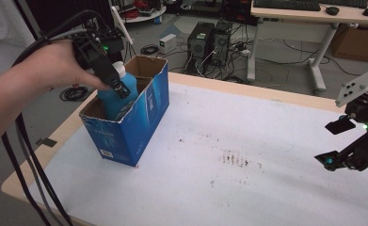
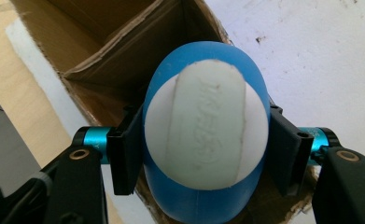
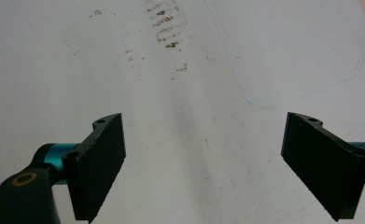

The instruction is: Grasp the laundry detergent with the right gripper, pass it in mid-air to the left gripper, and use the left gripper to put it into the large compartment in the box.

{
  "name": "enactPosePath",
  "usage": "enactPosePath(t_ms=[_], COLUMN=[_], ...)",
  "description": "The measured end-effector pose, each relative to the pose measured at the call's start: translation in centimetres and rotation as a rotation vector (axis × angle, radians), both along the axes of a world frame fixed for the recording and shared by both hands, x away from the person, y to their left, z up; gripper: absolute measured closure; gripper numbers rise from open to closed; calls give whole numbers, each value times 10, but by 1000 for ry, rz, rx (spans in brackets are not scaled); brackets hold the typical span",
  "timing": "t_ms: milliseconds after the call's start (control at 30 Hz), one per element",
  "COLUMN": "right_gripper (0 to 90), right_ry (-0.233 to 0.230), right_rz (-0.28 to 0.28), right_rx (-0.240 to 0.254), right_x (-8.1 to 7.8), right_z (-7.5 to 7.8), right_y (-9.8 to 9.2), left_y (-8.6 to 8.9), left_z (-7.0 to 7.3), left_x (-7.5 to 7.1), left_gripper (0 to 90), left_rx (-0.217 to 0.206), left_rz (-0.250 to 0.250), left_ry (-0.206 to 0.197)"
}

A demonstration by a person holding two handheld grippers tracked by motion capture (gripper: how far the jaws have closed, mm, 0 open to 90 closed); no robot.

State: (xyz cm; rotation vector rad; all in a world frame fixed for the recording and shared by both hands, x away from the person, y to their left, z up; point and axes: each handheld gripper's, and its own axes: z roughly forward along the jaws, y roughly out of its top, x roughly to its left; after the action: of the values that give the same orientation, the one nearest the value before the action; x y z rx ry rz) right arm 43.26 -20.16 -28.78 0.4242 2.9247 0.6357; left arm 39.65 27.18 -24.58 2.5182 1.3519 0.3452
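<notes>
Forearm coming in from lower left of the high view, cables trailing off it. Left gripper (image 1: 118,84) clamped on blue bottle (image 1: 120,89), pads on opposite sides just under the cap. Jaws partly closed, pressed against the bottle body in the left gripper view. White cap (image 2: 208,137), oval, embossed lettering, unreadable. Bottle upright, lower part inside the near compartment of blue cardboard box (image 1: 125,134), neck and cap above the torn rim. Brown cardboard divider (image 2: 124,60) across the box interior, a second compartment beyond it. Box standing near the left edge of the table, open top, ragged upper edge.

Right gripper (image 1: 337,141) at the right edge of the high view, well apart from the box, hovering over the table. Jaws wide apart, nothing between them, pads (image 3: 98,163) clear of the surface in the right gripper view. White table cover (image 1: 247,136), dark smudges (image 1: 236,160) mid-table. Farther back: computer towers (image 1: 210,40) on the floor, desk with keyboard (image 1: 287,4).
</notes>
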Motion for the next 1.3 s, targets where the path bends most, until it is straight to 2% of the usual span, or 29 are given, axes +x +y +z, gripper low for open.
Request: enactPosePath(t_ms=[500, 833, 933, 1300], right_gripper=[131, 130, 131, 131], right_ry=[0, -2, -2, -2], right_rz=[-7, 3, -2, -2], right_rx=[-9, -2, 0, -1], right_x=[-3, -3, -4, -4], right_z=[-3, -3, -2, -3], right_y=[-4, -4, -5, -5], left_y=[0, 1, 2, 5], left_z=[-18, -27, -29, -32], left_x=[5, 8, 9, 12], left_gripper=[380, 380, 380, 378], left_rx=[39, 58, 54, 43], left_rz=[-37, -38, -37, -42], left_ry=[50, 73, 82, 81])
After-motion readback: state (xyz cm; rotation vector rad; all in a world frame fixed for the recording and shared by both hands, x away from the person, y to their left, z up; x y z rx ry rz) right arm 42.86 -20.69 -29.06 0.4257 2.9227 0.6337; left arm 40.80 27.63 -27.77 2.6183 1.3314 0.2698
